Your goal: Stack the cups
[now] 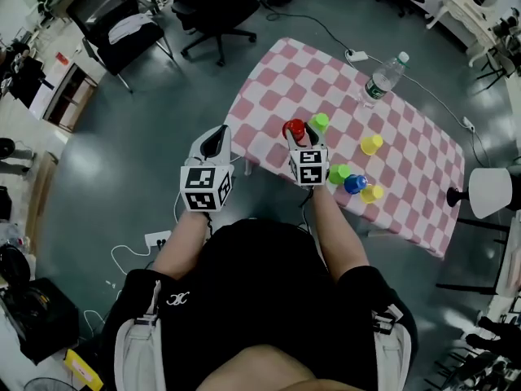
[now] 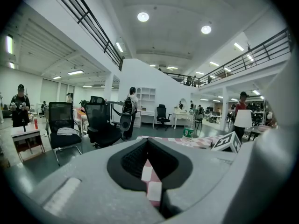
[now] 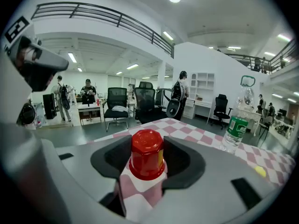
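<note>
My right gripper (image 1: pixel 295 132) is shut on an upside-down red cup (image 1: pixel 293 127), held over the near left part of the pink checked table (image 1: pixel 273 76). In the right gripper view the red cup (image 3: pixel 146 154) sits between the black pads (image 3: pixel 111 160). Just beyond it stands a green cup (image 1: pixel 320 122). A yellow cup (image 1: pixel 371 144) stands further right. By my right forearm are a second green cup (image 1: pixel 339 173), a blue cup (image 1: pixel 355 184) and another yellow cup (image 1: pixel 372 193). My left gripper (image 1: pixel 215 140) hangs off the table's left edge, shut and holding nothing, jaws meeting at the tips (image 2: pixel 147 143).
A water bottle (image 1: pixel 383 77) stands at the table's far side and also shows in the right gripper view (image 3: pixel 236 125). A white lamp (image 1: pixel 490 192) is off the table's right end. Office chairs (image 1: pixel 213 6) stand on the floor beyond, with cables and a power strip (image 1: pixel 356 55).
</note>
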The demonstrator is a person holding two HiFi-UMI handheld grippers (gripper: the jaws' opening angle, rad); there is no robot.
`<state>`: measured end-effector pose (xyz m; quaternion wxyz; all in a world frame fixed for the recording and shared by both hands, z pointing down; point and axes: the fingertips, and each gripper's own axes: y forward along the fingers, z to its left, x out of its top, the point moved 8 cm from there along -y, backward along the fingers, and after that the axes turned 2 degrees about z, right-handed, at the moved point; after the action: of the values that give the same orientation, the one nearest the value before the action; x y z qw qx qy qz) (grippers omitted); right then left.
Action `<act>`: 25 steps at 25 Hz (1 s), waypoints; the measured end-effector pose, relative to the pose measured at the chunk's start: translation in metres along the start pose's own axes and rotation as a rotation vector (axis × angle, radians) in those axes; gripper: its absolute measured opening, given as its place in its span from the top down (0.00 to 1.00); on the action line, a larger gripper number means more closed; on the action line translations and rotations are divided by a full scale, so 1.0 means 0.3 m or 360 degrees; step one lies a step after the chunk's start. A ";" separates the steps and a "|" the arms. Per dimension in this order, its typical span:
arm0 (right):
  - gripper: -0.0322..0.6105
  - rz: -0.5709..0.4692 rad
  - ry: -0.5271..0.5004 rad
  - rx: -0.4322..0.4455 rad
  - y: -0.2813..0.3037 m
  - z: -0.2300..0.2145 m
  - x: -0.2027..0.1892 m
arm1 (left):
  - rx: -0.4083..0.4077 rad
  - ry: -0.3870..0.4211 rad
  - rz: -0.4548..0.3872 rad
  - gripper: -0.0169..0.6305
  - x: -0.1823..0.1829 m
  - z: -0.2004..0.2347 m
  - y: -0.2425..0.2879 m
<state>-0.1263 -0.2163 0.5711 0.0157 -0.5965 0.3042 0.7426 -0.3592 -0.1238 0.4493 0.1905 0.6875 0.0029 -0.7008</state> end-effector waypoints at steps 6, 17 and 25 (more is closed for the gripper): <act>0.62 -0.0071 0.0067 -0.0045 -0.130 -0.035 0.094 | -0.0123 0.0020 -0.0006 0.95 0.014 -0.052 0.030; 0.62 -0.0102 0.0167 -0.0273 -0.387 -0.176 0.107 | -0.0443 0.0068 0.0004 0.95 0.012 -0.247 0.116; 0.62 -0.0027 0.0241 -0.0506 -0.529 -0.295 -0.002 | -0.0632 0.0093 0.0019 0.95 0.012 -0.382 0.168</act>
<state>0.0128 -0.1286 0.4938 -0.0956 -0.6482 0.1782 0.7341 -0.2352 -0.1411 0.4525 0.3262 0.6564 0.1425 -0.6651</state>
